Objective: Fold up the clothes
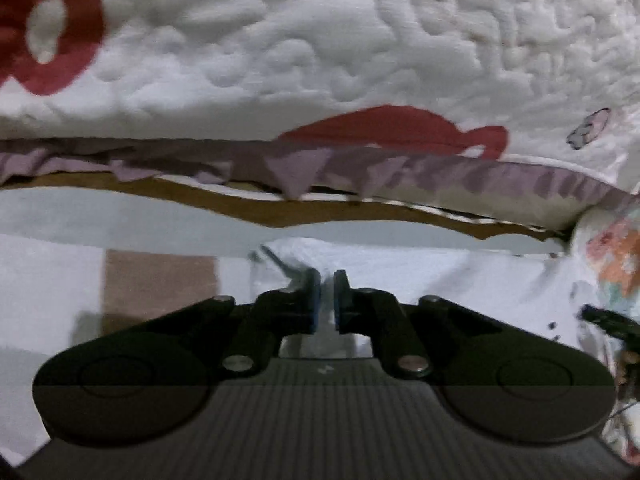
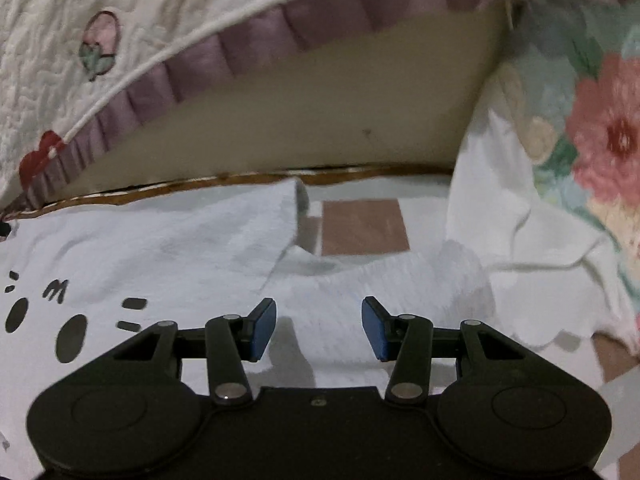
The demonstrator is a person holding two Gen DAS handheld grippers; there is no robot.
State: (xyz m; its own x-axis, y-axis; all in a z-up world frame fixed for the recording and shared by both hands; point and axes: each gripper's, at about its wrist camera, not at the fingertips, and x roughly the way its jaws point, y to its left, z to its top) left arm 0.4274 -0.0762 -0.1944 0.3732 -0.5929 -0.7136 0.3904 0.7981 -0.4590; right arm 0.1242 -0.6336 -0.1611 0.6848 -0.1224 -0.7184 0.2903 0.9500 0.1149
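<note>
Nearest to the left wrist camera, the left gripper (image 1: 327, 300) is seen with its jaws almost shut, and a thin fold of the white garment (image 1: 420, 276) is pinched between the blue pads (image 1: 316, 304). No free gap is left between the pads. Beyond the fingertips, the garment is spread over a floor of pale and brown tiles (image 1: 160, 284), and a strip of bare pale floor is kept open up to the brown wavy edge (image 1: 248, 212) under the bed. Above that edge, the purple frill (image 1: 520, 180) of the white quilt (image 1: 320, 40) with red shapes is hung.

From the right wrist camera, the right gripper (image 2: 319, 328) is seen with its jaws wide apart and nothing between them; it is held just above the white garment (image 2: 180, 240). Black printed marks (image 2: 72, 338) are carried on the cloth at the left. One edge of the garment is turned up near a brown tile (image 2: 364, 226), which is left uncovered ahead. On the right, room is limited by a flowered cloth (image 2: 600, 132). Farther back, the plain side of the bed (image 2: 320, 120) is closed off above by the frill (image 2: 256, 48) of the quilt (image 2: 60, 20).
</note>
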